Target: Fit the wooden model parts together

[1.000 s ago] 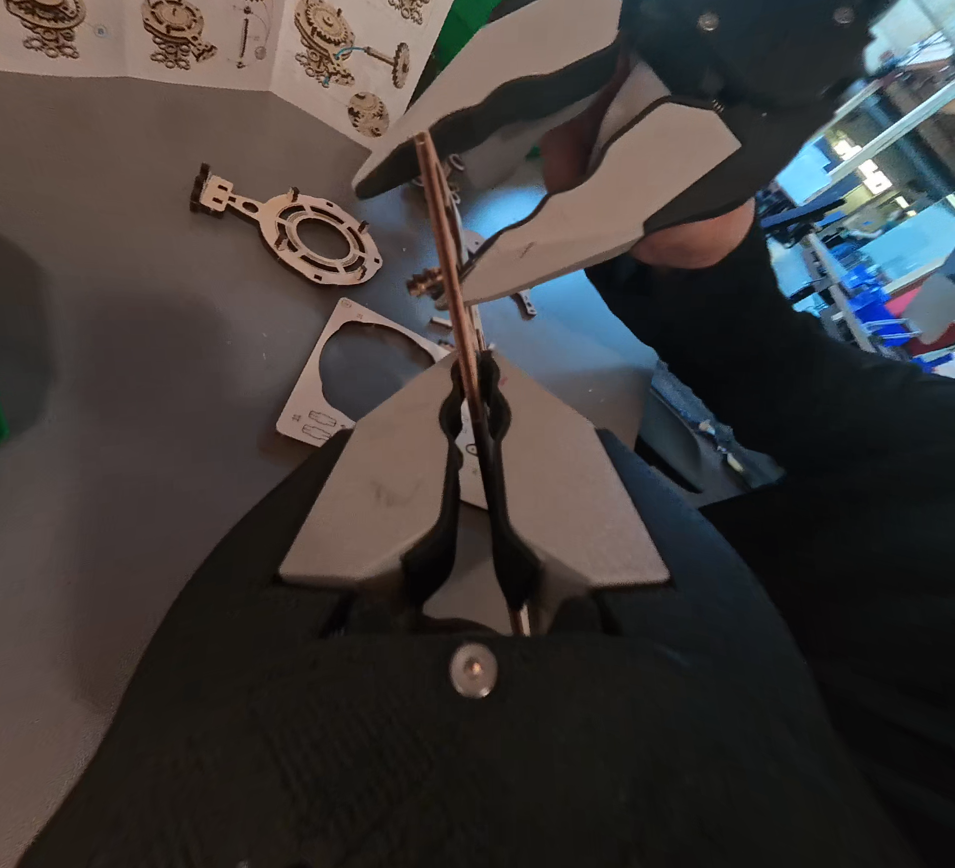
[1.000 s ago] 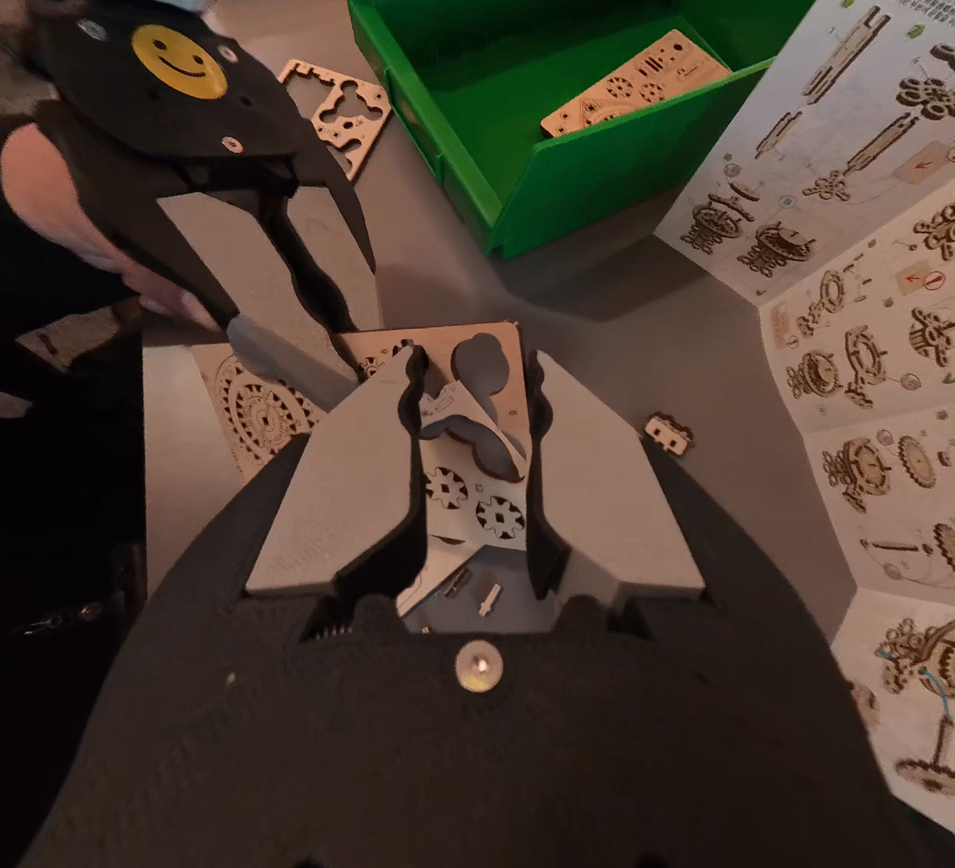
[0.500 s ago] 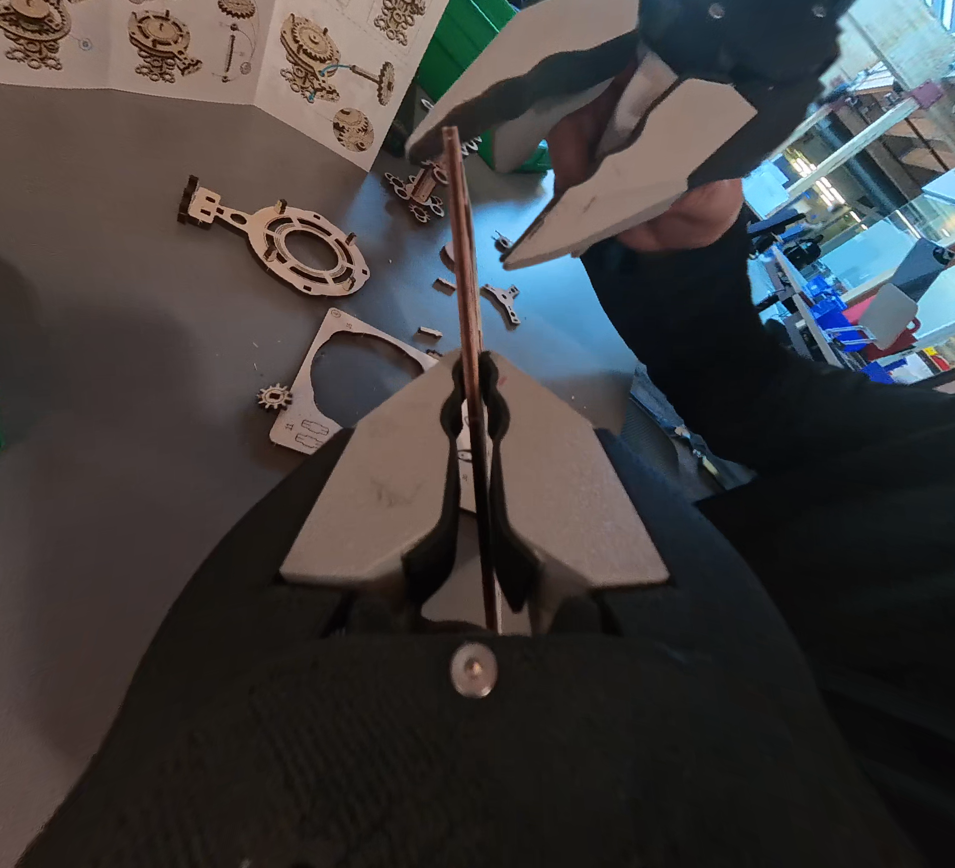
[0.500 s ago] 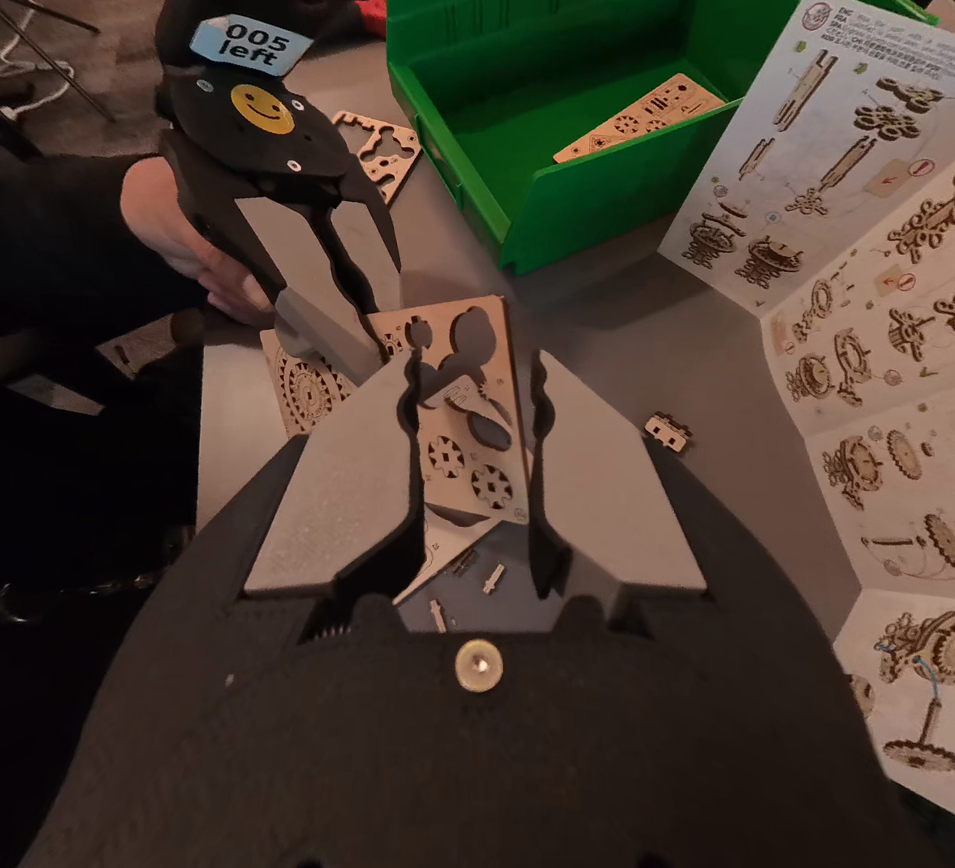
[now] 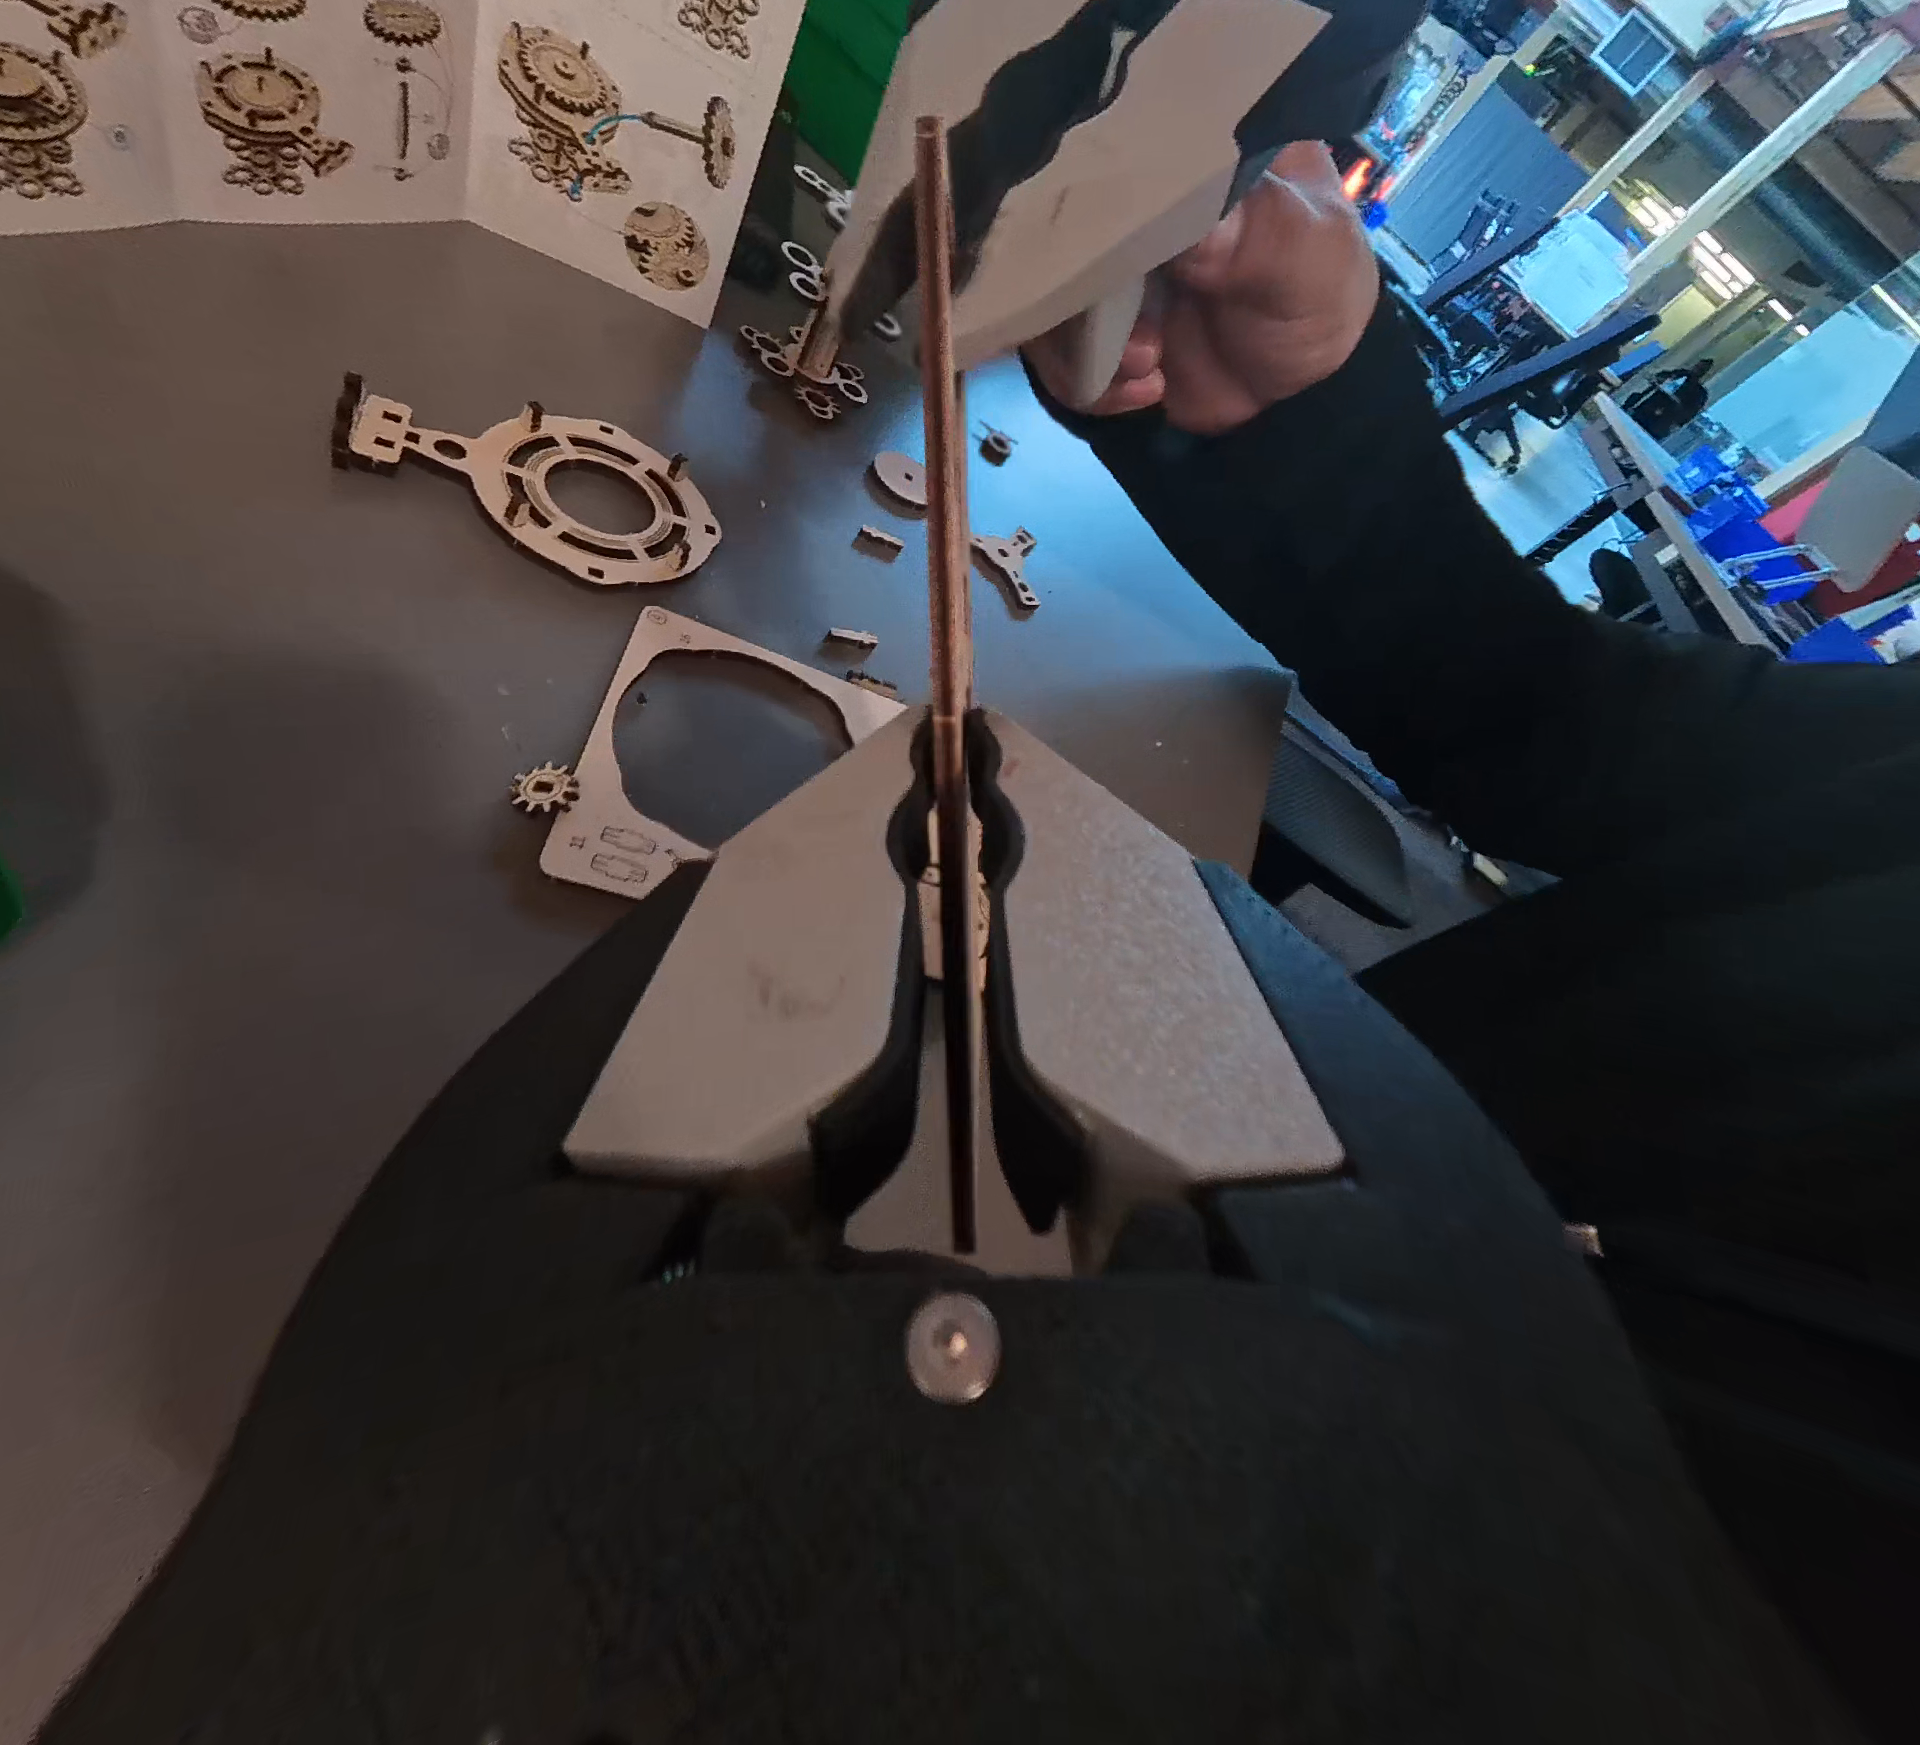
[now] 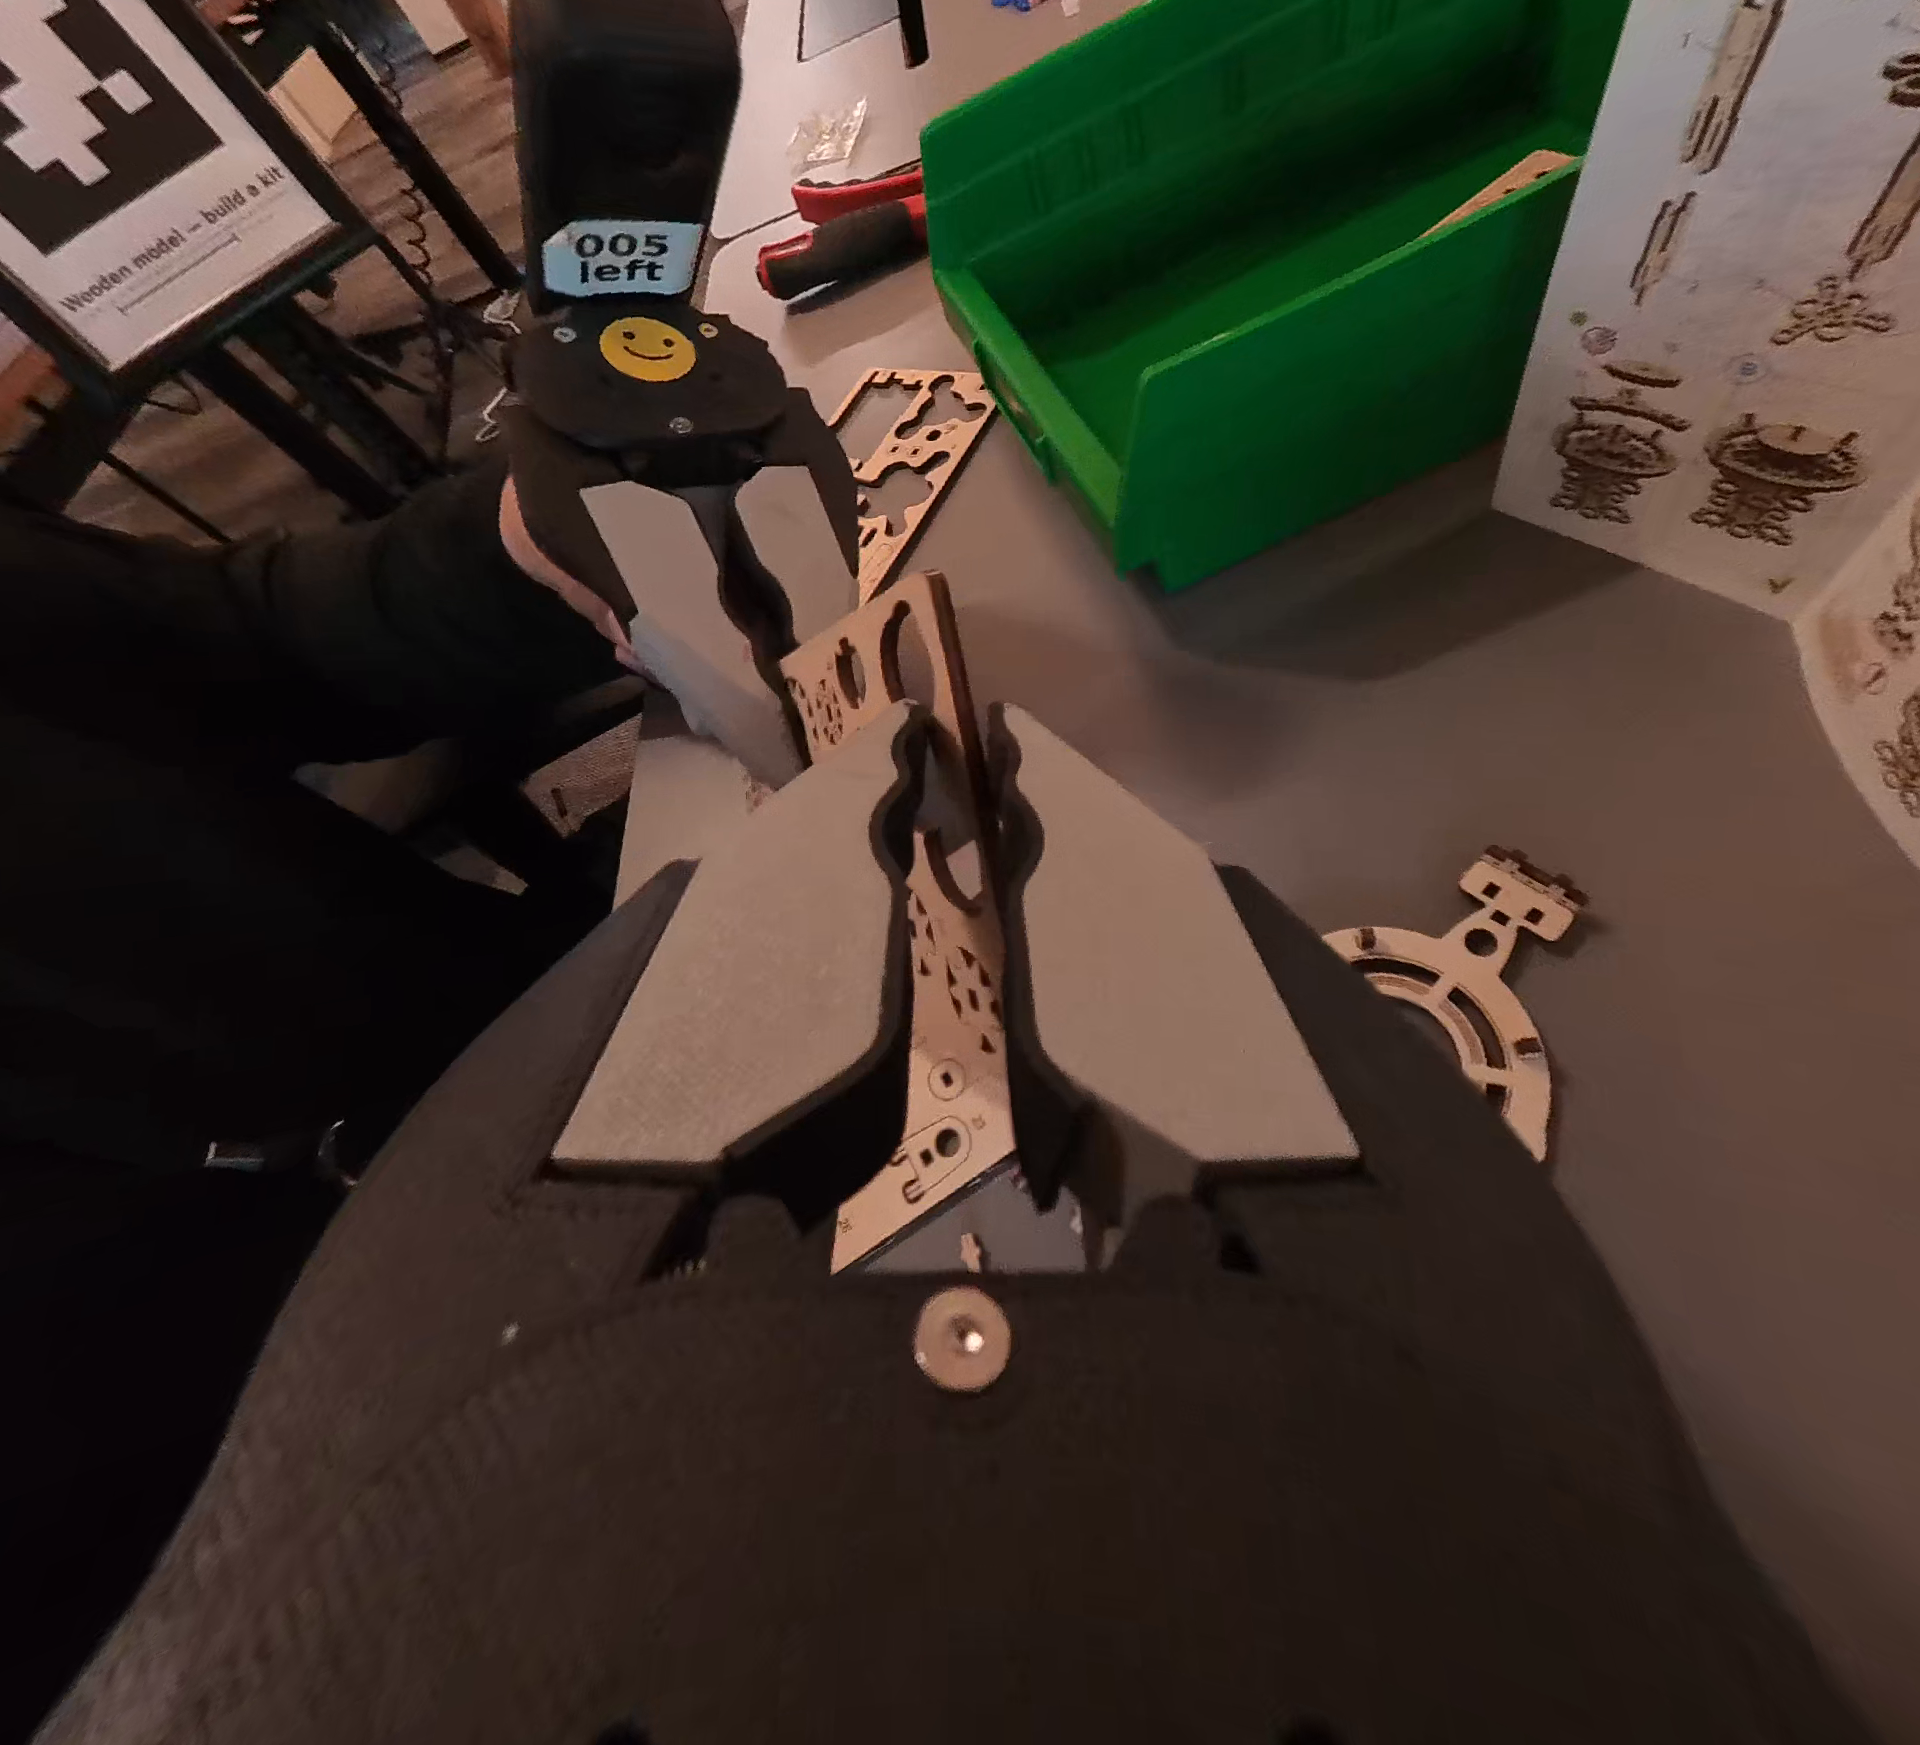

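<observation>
Above a grey table [image 5: 260, 760], the left tongs [image 5: 951, 739] are clamping a laser-cut plywood sheet [image 5: 940, 448] on edge, pinched tight between the closed fingers. The right tongs [image 6: 951, 750] are reaching over the sheet's far end with their jaws parted — the right finger [image 6: 1122, 947] is lying along the panel's edge, the left one [image 6: 769, 947] is standing clear, and no grip is made yet.

The step in hand appears to be freeing a part from the sheet, ahead of any fitting. The next move probably calls for the right tongs closing squarely on one cut-out piece while the left tongs brace the sheet, since thin plywood may snap if twisted.

Compared with a second ago, the sheet is now standing more upright and the right tongs are straddling it lower down.

A ringed wooden frame [image 5: 582, 490], a spent offcut panel [image 5: 686, 750], a small gear [image 5: 542, 786] and loose bits are lying on the table, beside a folded instruction sheet [image 5: 312, 12] and a green bin [image 6: 1247, 324].
</observation>
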`<state>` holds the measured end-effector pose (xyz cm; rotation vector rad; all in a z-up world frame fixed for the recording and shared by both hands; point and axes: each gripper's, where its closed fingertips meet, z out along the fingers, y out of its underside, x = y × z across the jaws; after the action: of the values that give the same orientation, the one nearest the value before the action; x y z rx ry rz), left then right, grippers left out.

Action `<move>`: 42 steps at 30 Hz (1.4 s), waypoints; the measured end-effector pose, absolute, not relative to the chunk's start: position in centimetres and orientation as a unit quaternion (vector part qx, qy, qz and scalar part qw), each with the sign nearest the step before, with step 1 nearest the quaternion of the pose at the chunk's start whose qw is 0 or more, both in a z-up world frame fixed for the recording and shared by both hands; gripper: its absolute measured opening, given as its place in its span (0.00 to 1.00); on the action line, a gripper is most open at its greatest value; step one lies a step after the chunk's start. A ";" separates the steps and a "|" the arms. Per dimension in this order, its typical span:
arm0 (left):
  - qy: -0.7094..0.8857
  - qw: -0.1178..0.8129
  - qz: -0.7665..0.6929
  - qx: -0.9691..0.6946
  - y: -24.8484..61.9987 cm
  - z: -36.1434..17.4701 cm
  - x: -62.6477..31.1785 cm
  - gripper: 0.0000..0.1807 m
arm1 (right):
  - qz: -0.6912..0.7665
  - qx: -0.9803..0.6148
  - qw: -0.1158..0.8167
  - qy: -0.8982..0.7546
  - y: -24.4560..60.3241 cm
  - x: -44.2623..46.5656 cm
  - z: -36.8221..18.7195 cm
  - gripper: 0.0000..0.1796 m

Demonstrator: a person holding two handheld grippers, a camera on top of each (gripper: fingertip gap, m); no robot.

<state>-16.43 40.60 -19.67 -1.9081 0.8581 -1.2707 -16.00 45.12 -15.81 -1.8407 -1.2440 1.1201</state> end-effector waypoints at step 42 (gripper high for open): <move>0.309 0.377 -0.480 -0.729 40.8 -19.1 -18.0 0.00 | 0.404 -0.694 0.325 -0.500 43.5 -19.1 -17.6 0.22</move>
<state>-17.98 40.85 -19.06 -1.8651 0.7894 -1.2271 -19.13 43.50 -17.57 -1.8183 -1.3110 1.0577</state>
